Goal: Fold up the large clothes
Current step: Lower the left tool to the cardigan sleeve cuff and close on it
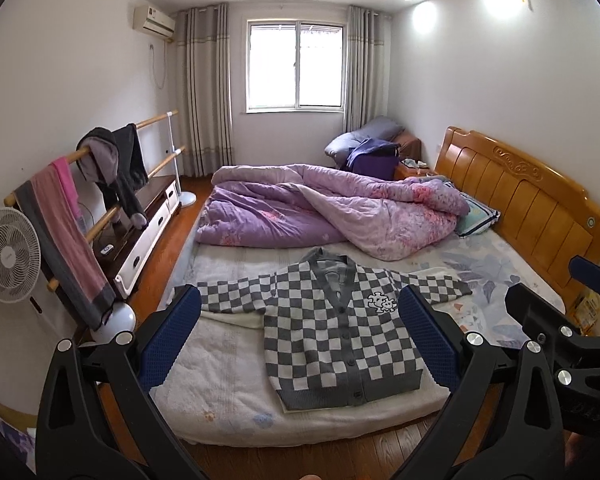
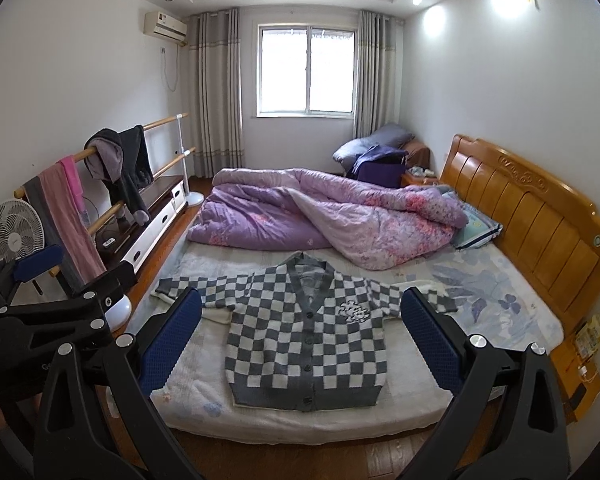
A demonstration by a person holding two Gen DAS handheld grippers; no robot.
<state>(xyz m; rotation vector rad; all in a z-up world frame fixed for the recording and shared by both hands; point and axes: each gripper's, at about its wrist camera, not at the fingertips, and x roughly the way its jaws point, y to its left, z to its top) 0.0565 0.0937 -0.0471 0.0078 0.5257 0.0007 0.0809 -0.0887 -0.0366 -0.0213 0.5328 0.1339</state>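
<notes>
A grey-and-white checkered cardigan [image 1: 336, 328] lies flat and buttoned on the bed [image 1: 220, 392], sleeves spread out to both sides, hem toward me. It also shows in the right wrist view [image 2: 304, 344]. My left gripper [image 1: 300, 336] is open and empty, held above the bed's near edge, short of the cardigan. My right gripper [image 2: 300, 336] is open and empty too, held at about the same height. The right gripper shows at the right edge of the left wrist view [image 1: 560, 332]; the left gripper shows at the left edge of the right wrist view [image 2: 40, 304].
A crumpled purple quilt [image 1: 320, 212] covers the far half of the bed. A wooden headboard [image 1: 520, 200] runs along the right. A white fan [image 1: 8, 256], a clothes rail with hanging garments [image 1: 100, 184] and a low cabinet [image 1: 152, 216] stand on the left. Wooden floor [image 1: 300, 456] lies below me.
</notes>
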